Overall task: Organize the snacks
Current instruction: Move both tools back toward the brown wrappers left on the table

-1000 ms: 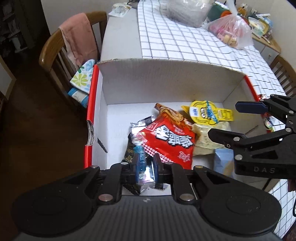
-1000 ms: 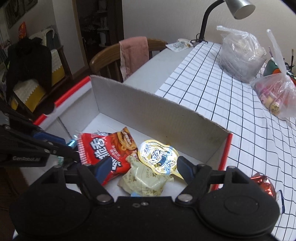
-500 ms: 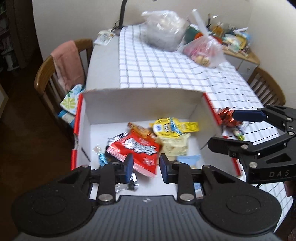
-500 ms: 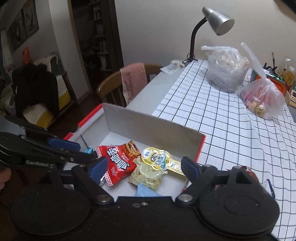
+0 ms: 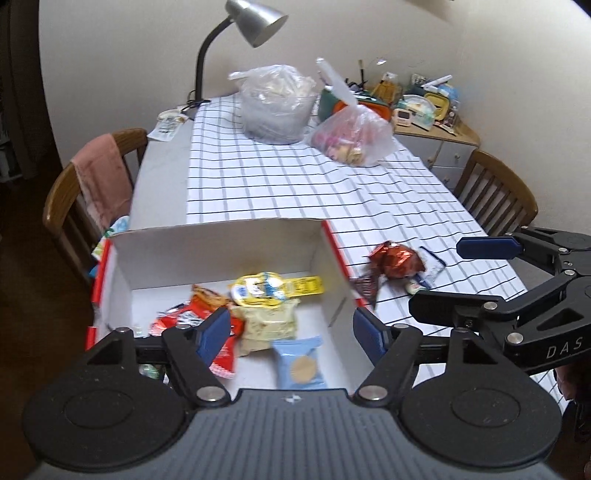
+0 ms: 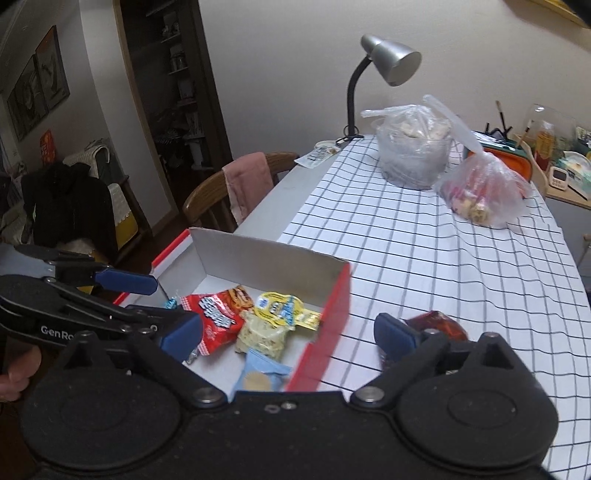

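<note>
An open cardboard box with red sides (image 5: 221,243) (image 6: 266,262) sits at the table's near end. In it lie a red snack bag (image 6: 216,319), a yellow packet (image 5: 266,290) (image 6: 280,306), a pale green bag (image 5: 266,325) (image 6: 262,334) and a light blue biscuit pack (image 5: 299,363) (image 6: 260,376). A red-brown foil snack (image 5: 393,260) (image 6: 437,323) lies on the cloth right of the box. My left gripper (image 5: 290,332) is open and empty above the box's near side. My right gripper (image 6: 288,338) is open and empty, over the box's right wall; it also shows in the left wrist view (image 5: 448,278).
A checked tablecloth (image 5: 314,184) covers the table. Two plastic bags (image 5: 277,103) (image 5: 352,136) and a desk lamp (image 5: 255,22) stand at the far end. Wooden chairs stand left (image 5: 92,192) and right (image 5: 495,192). A cluttered side cabinet (image 5: 424,110) is far right.
My left gripper let go of the small wrapped snack in the box, opened wide and pulled back and up. My right gripper also rose and drew back.
</note>
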`<state>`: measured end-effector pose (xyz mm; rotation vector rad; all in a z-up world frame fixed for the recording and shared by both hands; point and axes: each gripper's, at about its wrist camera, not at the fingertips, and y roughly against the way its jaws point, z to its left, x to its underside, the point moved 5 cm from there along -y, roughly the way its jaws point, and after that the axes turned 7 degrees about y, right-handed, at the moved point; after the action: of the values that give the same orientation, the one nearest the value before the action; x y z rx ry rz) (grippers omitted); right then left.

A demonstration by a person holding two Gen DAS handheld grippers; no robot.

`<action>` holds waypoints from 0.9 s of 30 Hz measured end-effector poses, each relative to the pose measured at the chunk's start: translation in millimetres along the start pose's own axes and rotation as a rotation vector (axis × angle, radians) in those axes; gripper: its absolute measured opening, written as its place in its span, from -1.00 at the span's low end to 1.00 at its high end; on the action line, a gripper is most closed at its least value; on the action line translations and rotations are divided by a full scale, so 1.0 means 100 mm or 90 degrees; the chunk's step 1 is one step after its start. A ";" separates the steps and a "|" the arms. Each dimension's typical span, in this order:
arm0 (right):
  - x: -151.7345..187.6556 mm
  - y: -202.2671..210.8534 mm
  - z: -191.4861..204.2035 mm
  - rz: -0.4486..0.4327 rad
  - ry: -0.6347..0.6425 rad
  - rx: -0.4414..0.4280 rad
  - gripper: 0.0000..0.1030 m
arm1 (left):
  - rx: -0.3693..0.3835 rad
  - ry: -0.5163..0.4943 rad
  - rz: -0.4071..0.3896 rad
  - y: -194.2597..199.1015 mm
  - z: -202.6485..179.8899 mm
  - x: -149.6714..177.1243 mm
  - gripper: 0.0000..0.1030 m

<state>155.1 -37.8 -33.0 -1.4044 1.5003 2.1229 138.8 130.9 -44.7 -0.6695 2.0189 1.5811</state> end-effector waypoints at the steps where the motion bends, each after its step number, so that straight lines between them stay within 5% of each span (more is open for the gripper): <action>1: 0.02 0.04 -0.05 -0.001 -0.001 0.000 0.94 | 0.002 0.000 -0.002 0.00 -0.06 0.00 0.44; 19: 0.49 0.49 -1.18 0.009 0.008 0.006 1.00 | 0.030 0.040 -0.015 -0.48 -1.22 0.06 0.96; 27: 0.73 0.37 -1.67 0.041 0.044 0.012 1.00 | -0.024 0.056 -0.002 -0.93 -1.49 0.10 0.96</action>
<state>191.0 -215.8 -73.0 -1.4574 1.6072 2.1113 179.7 -34.6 -88.0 -0.7682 2.0548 1.6174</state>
